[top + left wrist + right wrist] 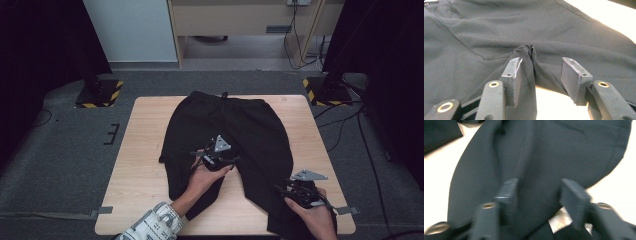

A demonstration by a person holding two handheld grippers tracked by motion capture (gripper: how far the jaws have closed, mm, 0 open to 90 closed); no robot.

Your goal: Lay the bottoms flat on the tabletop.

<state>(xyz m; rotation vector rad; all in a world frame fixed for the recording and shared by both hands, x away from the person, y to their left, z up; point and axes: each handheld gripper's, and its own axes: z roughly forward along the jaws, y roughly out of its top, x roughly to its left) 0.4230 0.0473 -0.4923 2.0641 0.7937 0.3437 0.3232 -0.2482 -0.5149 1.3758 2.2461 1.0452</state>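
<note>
While spread flat across the pale wooden surface [140,150], waistband at the far edge and legs toward the person, lies the pair of black soft-fabric trousers [250,135]. Hovers over the crotch, the left claw [539,72], jaws parted, a pinched-up ridge of cloth standing between them but pressed by neither pad. Sits at the near right leg, the right claw [537,192], jaws likewise apart over the fabric, gripping nothing; blurred, that view. Likely a smoothing or refolding step: best to lower each claw squarely, take only a single layer at a seam or hem, and close fully before lifting, so no slack bunches. Worth watching: the right leg's end reaches the near edge of the surface and could slide off. Open bare wood on both sides of the trousers gives room to draw a leg sideways.
</note>
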